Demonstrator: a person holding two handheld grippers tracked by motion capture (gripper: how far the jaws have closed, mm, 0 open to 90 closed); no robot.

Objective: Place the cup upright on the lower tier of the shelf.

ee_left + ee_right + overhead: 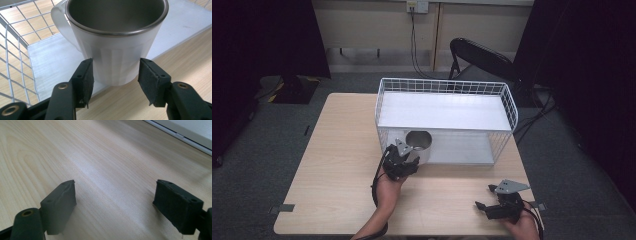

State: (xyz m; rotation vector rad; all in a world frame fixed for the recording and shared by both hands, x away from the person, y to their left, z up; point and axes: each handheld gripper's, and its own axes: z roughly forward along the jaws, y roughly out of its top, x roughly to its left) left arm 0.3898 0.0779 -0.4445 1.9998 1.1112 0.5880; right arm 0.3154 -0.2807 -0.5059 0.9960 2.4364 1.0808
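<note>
I see the wooden table [337, 170], pale and rectangular, on a grey carpeted floor [272, 130]. On its far right part stands a white wire rack [447, 87] with two flat white shelves, upper and lower; the near side of the rack is open. A black folding chair [479, 55] stands beyond the table, behind the rack.

On the lower shelf, at its near left corner, stands a white mug [112, 50], upright, with a steel lining and its handle turned to the far left. In the left gripper view its base sits at the very edge of the shelf.

My left gripper [115, 77] sits at the near side of the mug. Its jaws are part-way open, one pad on each side of the mug's lower wall; whether they press it I cannot tell.

My right gripper [115, 202] is low over bare table at the near right corner, well apart from the rack, jaws spread wide and holding nothing.
</note>
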